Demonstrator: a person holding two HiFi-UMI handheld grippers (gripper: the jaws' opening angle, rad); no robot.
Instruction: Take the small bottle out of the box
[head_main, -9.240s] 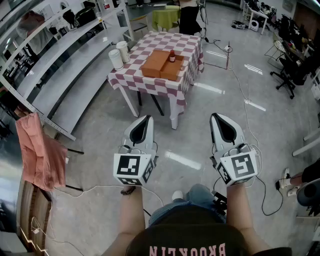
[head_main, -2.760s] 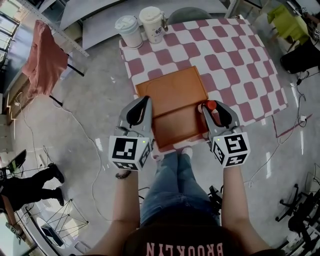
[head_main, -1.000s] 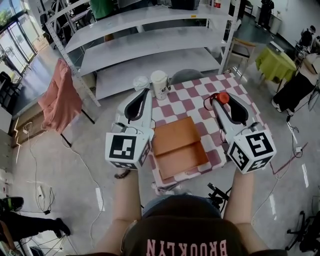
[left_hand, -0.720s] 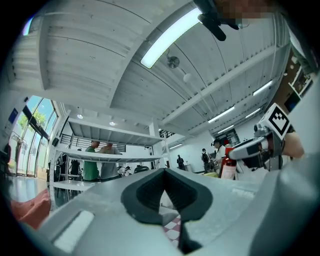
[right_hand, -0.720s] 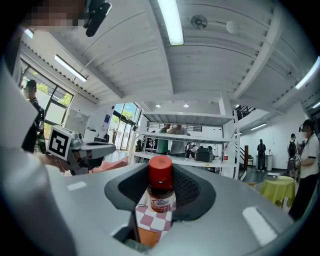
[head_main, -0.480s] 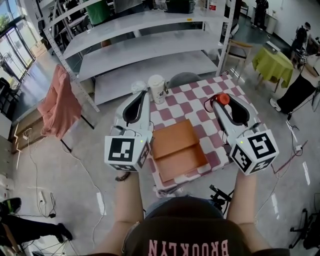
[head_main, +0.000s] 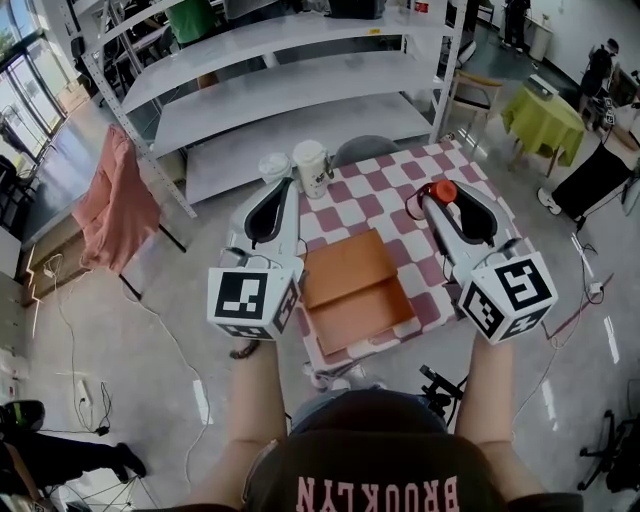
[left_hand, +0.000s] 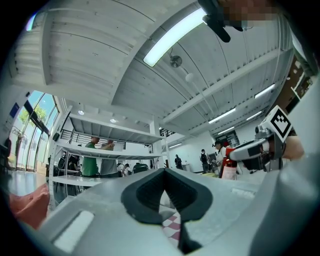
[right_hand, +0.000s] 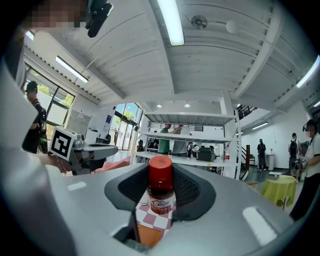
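While left tongs press together, right tongs pinch the small bottle upright, cap up

"BROOKLYN", upside down, on the person's shirt

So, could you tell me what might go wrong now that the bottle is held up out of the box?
1. The right gripper pinches the small bottle only near its jaw tips, high above the checkered table. A slip could drop it onto the table, the open box or the floor.
2. The bottle stands taller than the jaws, so tilting might lever it loose.
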